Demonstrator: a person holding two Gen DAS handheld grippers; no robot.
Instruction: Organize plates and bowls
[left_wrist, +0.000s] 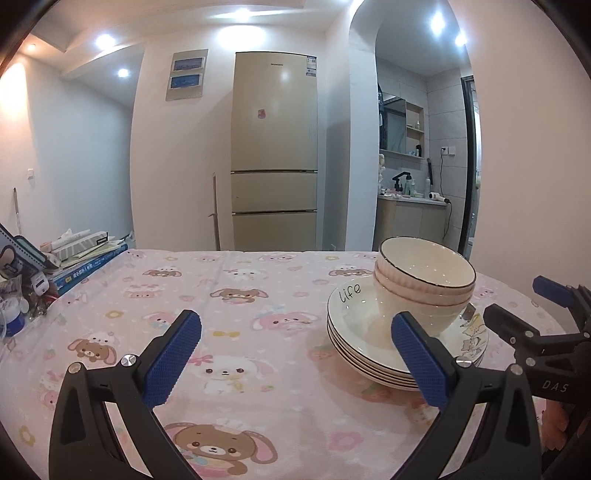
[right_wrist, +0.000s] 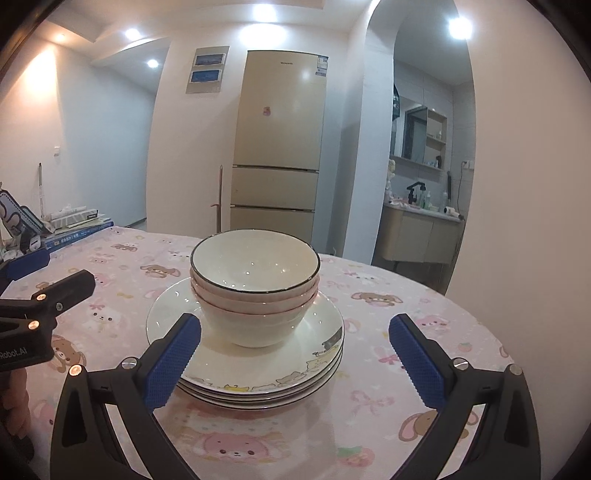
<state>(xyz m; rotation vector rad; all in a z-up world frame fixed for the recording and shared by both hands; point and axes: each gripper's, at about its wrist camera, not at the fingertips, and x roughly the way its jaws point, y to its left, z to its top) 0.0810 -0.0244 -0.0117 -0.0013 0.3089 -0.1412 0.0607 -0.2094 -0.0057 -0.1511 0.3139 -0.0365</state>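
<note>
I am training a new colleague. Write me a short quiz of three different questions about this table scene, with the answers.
1. True or false: the stack of bowls sits on the stack of plates.
2. Which word is written on the top plate? A) love B) life C) home
3. Fill in: both the left hand-held gripper and the right hand-held gripper are ____ and hold nothing.

Key: 1 true; 2 B; 3 open.
</note>
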